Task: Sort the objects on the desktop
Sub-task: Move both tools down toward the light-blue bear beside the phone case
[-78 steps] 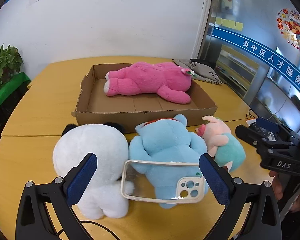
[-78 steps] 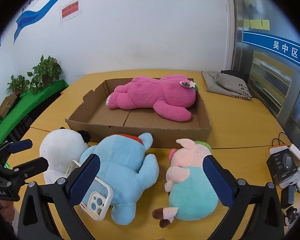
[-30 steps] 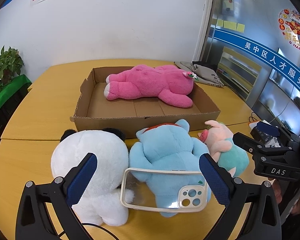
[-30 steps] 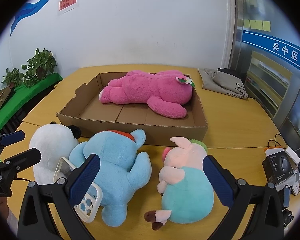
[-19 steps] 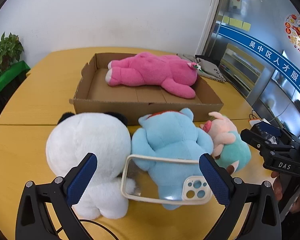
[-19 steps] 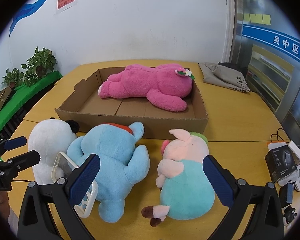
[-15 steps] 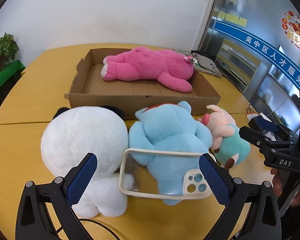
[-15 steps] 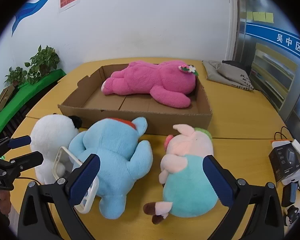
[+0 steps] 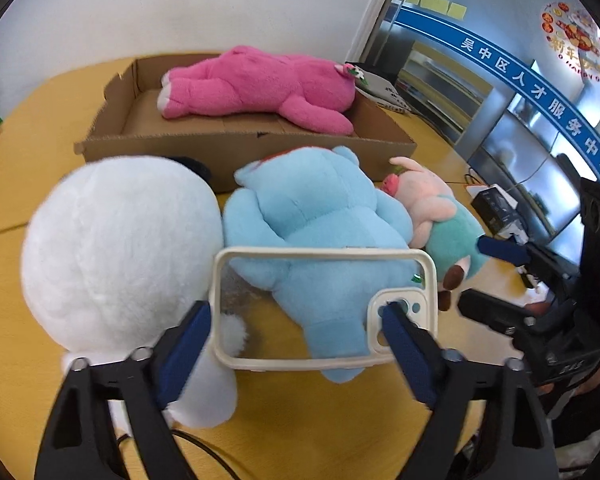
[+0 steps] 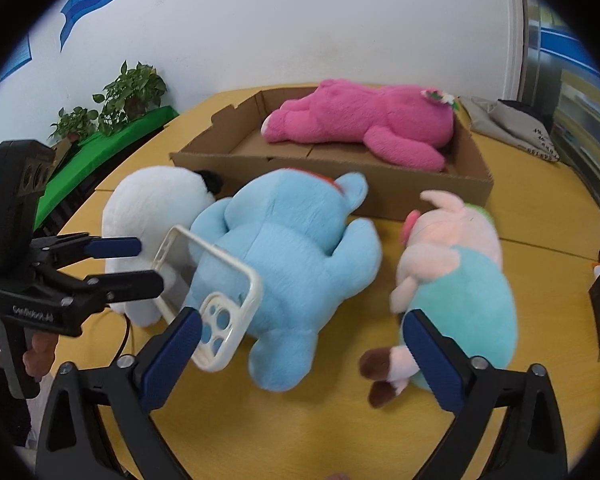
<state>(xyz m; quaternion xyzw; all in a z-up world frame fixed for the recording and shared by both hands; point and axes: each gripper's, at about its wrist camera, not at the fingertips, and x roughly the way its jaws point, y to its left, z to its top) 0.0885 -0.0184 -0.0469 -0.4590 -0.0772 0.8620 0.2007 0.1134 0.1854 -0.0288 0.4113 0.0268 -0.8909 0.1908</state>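
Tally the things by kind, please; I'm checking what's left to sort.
Plush toys: 4 (pink, white, blue, pig)
Phone cases: 1
Cardboard boxes: 1
Total: 6

four plush toys: one pink (image 9: 260, 88) in the one cardboard box (image 9: 244, 148), one white (image 9: 116, 248), one blue (image 9: 312, 232), one pig (image 9: 436, 212); one phone case (image 9: 324, 308); two grippers.

Pink plush (image 9: 260, 84) in brown box (image 9: 236, 152); white plush (image 9: 120, 248), light-blue plush (image 9: 312, 220), cream-rimmed clear case (image 9: 324, 308)
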